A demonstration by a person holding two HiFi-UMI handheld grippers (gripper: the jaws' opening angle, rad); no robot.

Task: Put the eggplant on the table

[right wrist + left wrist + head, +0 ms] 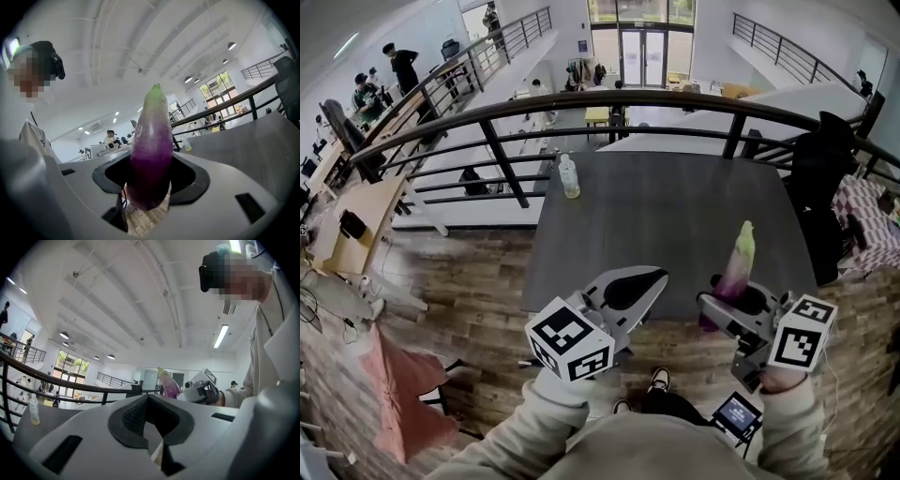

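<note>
Currently the right gripper (727, 302) clamps the eggplant (737, 264) upright, just above the near edge of the surface (675, 206). The left gripper (649, 281), at that same edge, is closed on nothing. Carrying seems in hand. Next, lower the eggplant onto bare surface farther in, then release.

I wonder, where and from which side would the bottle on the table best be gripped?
Grip the bottle around its mid-body, coming in level from the near side of the table. It stands upright near the far left corner with nothing beside it, and the round body probably suits two jaws better than the narrower top.
</note>
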